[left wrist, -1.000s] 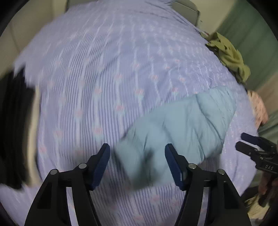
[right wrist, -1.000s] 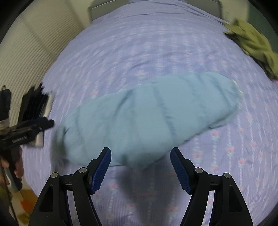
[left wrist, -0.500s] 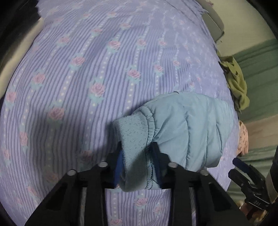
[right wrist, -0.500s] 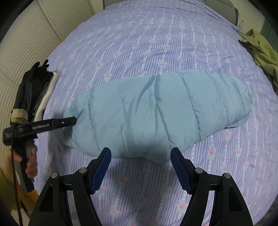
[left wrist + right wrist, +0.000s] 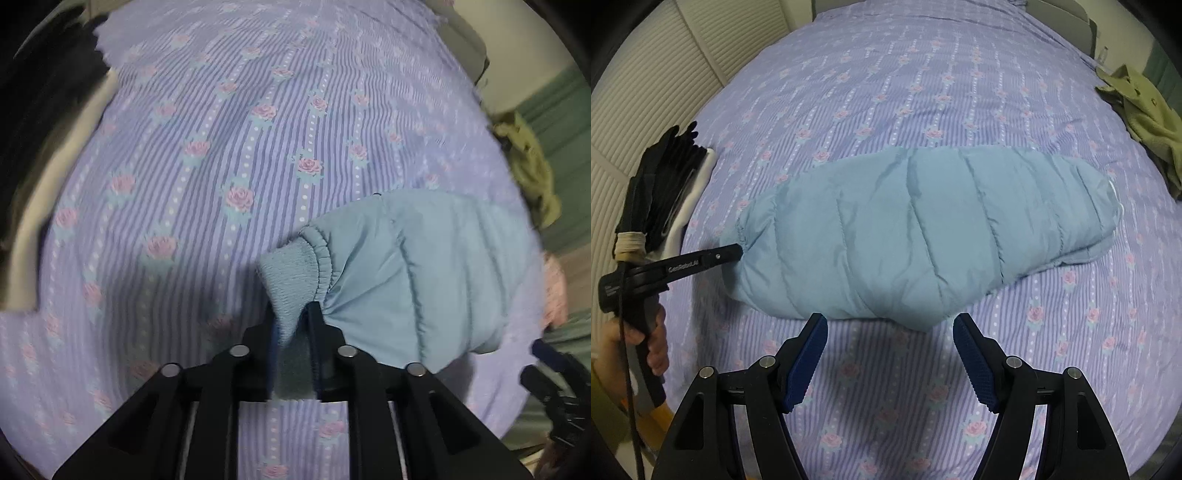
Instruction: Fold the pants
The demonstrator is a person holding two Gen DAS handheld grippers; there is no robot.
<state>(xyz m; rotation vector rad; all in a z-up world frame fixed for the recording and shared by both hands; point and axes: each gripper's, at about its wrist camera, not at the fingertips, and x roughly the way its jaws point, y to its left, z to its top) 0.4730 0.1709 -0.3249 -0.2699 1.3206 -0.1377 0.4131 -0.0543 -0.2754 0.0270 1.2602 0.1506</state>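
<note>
In the left wrist view, your left hand-held gripper (image 5: 291, 325) was closed tight on the ribbed knit cuff (image 5: 290, 273) of the pale blue quilted puffer pants (image 5: 413, 280), the cuff pinched between both pads and bunched upward. The padded leg ran away to the right across the lilac striped bed sheet with pink roses (image 5: 207, 155). This view was blurred, so the gripper looked to be in motion. A crumpled olive-green garment (image 5: 528, 173) lay at the bed's far right edge.

In the right wrist view, your right hand-held gripper (image 5: 890, 354) stood wide open and empty, hovering just short of the near edge of the pants (image 5: 916, 236), touching nothing. The pants lay as one long padded bundle across the middle of the bed (image 5: 923, 74), cuff end at the left, wider end at the right. Your left hand-held gripper (image 5: 733, 253) reached in low and level from the left, its tip at that cuff end, your hand (image 5: 635, 343) wrapped round the handle. A black folded item (image 5: 665, 177) sat at the left bed edge.

You appeared to be at the start of a fold, one end secured. Next you would probably need the right gripper to take the near edge or hold the middle down, so the cuff could be carried over toward the wide end.
</note>
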